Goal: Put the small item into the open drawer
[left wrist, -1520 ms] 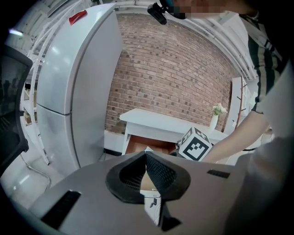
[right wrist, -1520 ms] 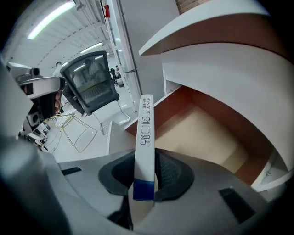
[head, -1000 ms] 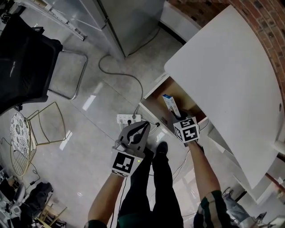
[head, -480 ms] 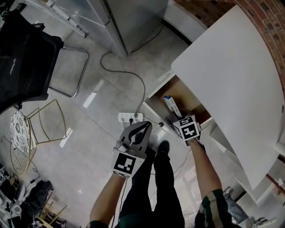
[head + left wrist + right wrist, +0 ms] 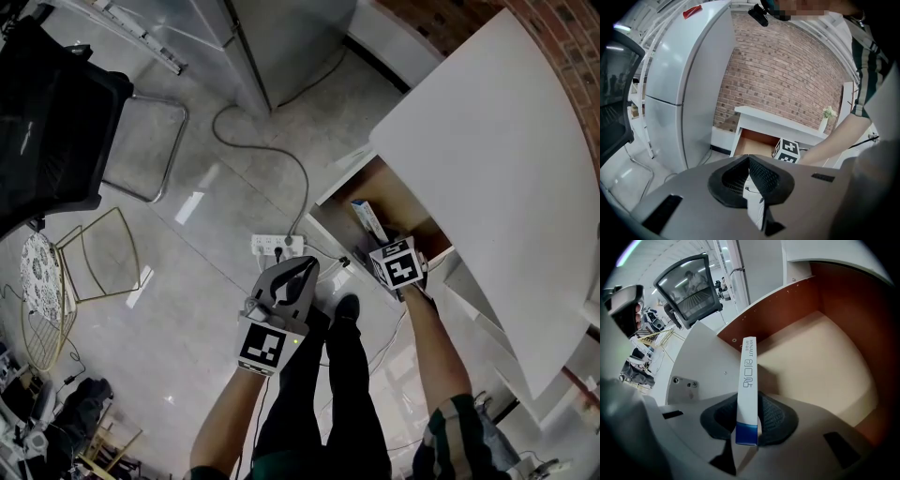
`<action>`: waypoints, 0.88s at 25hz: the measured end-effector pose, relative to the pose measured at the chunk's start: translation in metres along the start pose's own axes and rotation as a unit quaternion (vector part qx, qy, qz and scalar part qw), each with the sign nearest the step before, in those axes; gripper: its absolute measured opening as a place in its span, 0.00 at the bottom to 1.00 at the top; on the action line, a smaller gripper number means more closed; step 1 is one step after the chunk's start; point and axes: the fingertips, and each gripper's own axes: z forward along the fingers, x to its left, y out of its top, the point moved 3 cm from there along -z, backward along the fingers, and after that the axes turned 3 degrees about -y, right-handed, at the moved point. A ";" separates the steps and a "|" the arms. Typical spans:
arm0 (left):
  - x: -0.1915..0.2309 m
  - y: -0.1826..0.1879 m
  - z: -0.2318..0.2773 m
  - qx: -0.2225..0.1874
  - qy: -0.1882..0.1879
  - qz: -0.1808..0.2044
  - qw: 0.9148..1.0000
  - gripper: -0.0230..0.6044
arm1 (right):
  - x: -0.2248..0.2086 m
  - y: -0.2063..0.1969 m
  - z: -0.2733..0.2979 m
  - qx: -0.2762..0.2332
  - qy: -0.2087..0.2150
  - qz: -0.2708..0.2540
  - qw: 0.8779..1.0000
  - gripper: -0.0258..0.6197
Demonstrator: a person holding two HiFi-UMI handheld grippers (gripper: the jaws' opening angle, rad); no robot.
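A slim white box with a blue end [image 5: 749,385] stands on edge between the pads of my right gripper [image 5: 749,420], which is shut on it. The gripper points steeply down into the open wooden drawer [image 5: 820,362], with the box's far end over the drawer's near wall. From the head view, the box [image 5: 368,218] pokes out past my right gripper's marker cube [image 5: 398,265] over the drawer [image 5: 389,187]. My left gripper [image 5: 302,270] hangs over the floor, left of the drawer, shut and empty; its pads [image 5: 759,176] meet.
The drawer sits under a white tabletop [image 5: 487,169]. On the floor lie a white power strip [image 5: 277,246] and a grey cable [image 5: 272,155]. A black chair [image 5: 56,103], a gold wire frame [image 5: 98,262] and a grey fridge [image 5: 291,37] stand to the left. The person's legs [image 5: 328,394] are below.
My right gripper has sunk a little with the box, deeper toward the drawer. The left gripper has stayed where it was.
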 end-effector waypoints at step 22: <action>0.004 -0.005 0.000 0.007 0.001 -0.007 1.000 0.06 | -0.021 0.016 -0.010 -0.028 -0.057 0.009 0.998 0.29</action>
